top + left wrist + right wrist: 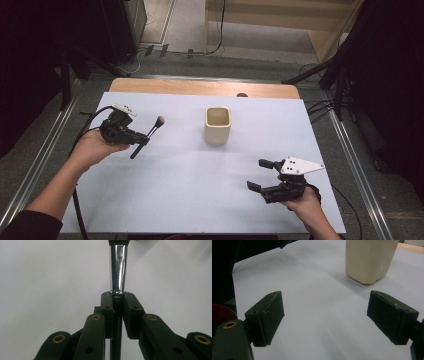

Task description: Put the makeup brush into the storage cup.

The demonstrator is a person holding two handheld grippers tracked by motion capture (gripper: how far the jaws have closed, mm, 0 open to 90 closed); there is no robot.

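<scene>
My left gripper (141,139) is shut on a makeup brush (148,134) with a black handle, a silver ferrule and a dark tuft, held above the left side of the table. In the left gripper view the jaws clamp the brush (118,270) just below its ferrule, at the gripper (117,302). A cream square cup (218,125) stands upright at the table's middle back. My right gripper (260,175) hovers open at the front right, with nothing between its pads. In the right gripper view the cup (369,260) stands ahead of the right gripper (329,317), toward the upper right.
A white sheet (200,170) covers the table; a wooden strip (200,87) shows along the far edge. Dark curtains, cables and metal floor rails surround the table. A small dark object (242,94) lies at the far edge.
</scene>
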